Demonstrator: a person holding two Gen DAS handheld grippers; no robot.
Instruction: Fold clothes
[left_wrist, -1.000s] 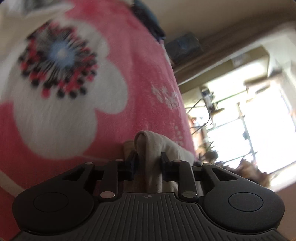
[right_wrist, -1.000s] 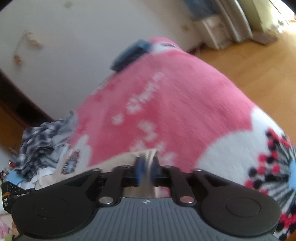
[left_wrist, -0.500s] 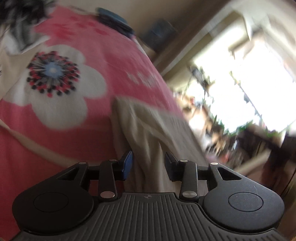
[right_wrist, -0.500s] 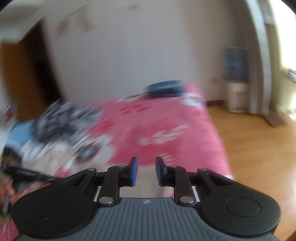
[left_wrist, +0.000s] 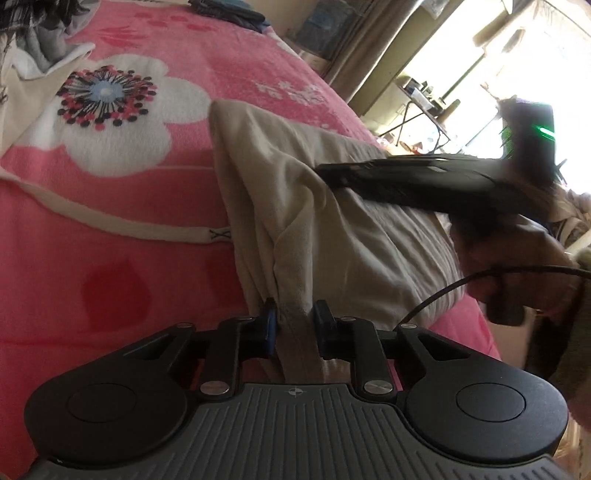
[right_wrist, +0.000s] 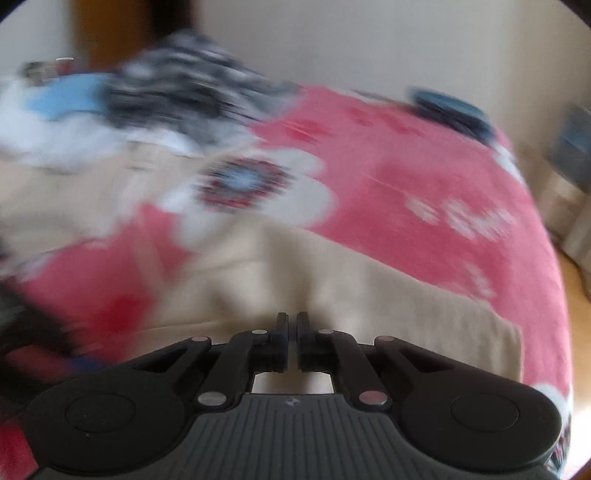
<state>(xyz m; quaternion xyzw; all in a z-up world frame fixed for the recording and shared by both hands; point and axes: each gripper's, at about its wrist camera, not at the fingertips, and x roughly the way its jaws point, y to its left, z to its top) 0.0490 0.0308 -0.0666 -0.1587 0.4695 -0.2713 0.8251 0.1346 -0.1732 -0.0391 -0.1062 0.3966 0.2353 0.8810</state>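
We are in a home bedroom: beyond the fingers spreads a pink fleece blanket with white flowers (left_wrist: 122, 206) over a bed, a heap of checked and blue laundry (right_wrist: 177, 92) at its far end, wooden floor (right_wrist: 576, 332) to the right.

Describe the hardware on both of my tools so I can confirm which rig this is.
Both match: a black two-finger gripper, left and right, each with a ribbed grey base plate, two round black discs at the sides, silver pivot pins and a small crosshair mark. The left's inner pad is blue. From the left view, the right tool shows a green light and a black cable; a greyish cuff covers the wrist.
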